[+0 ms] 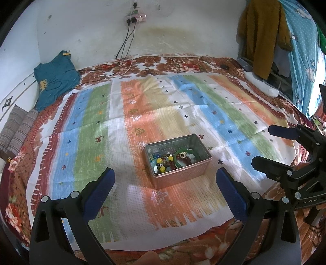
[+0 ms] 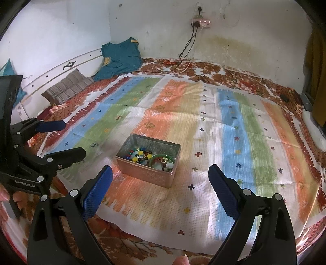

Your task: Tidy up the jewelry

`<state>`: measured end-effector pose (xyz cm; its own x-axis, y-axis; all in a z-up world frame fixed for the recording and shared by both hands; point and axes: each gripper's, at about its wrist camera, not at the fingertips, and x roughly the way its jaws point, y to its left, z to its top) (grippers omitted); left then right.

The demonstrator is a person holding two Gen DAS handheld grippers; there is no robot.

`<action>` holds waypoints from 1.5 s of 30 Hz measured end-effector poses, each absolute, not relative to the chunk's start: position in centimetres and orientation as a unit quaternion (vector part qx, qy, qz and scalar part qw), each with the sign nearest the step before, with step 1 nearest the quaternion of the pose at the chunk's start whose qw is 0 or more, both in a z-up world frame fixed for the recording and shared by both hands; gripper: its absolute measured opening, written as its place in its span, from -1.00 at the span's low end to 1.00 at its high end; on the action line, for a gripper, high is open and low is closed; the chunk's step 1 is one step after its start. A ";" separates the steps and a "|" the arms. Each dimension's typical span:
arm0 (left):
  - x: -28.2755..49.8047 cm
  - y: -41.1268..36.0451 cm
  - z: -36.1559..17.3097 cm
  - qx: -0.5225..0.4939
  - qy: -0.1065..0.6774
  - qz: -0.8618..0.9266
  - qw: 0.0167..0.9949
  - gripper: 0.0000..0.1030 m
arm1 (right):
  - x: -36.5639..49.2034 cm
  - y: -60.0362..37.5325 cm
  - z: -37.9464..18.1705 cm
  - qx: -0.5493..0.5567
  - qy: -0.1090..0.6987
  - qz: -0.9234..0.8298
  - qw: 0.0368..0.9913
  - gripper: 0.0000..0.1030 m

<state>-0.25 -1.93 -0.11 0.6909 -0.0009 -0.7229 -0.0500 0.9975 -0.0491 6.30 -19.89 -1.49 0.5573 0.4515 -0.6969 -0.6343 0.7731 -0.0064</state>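
1. A striped cloth – blue, green, orange, white – covers a floral blanket.
2. A teal garment lies far left, striped cushions beside it.
3. A power strip – cables hanging – is on the far wall.
4. A mustard garment hangs far right.

The left gripper, a black plastic two-finger tool, has long tapering arms with teardrop cut-outs near the base and round silver screw heads at the joints. Each of its fingers carries a blue pad with a fine dotted grip texture. The right gripper is built the same way: black arms, silver screws, blue textured pads. Seen side-on from the right wrist camera, the left gripper's black body bears white lettering reading "GenRobot.AI". A fingertip of the person shows at the bottom edge.
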 end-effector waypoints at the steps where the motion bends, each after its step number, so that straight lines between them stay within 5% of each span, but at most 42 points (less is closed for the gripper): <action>1: -0.3 -1.9 -0.1 -0.032 0.393 0.015 0.919 0.89 | 6.3 -19.9 -1.5 -0.129 0.353 0.312 0.873 0.85; 45: -1.2 -2.3 0.9 -0.042 0.353 0.014 0.934 0.89 | 6.1 -20.2 -1.2 -0.119 0.340 0.324 0.875 0.88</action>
<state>-1.16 -2.29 0.90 0.7499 -0.0038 -0.6616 -0.0552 0.9961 -0.0683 6.11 -20.18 -1.24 0.5590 0.4859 -0.6719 -0.6478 0.7618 0.0120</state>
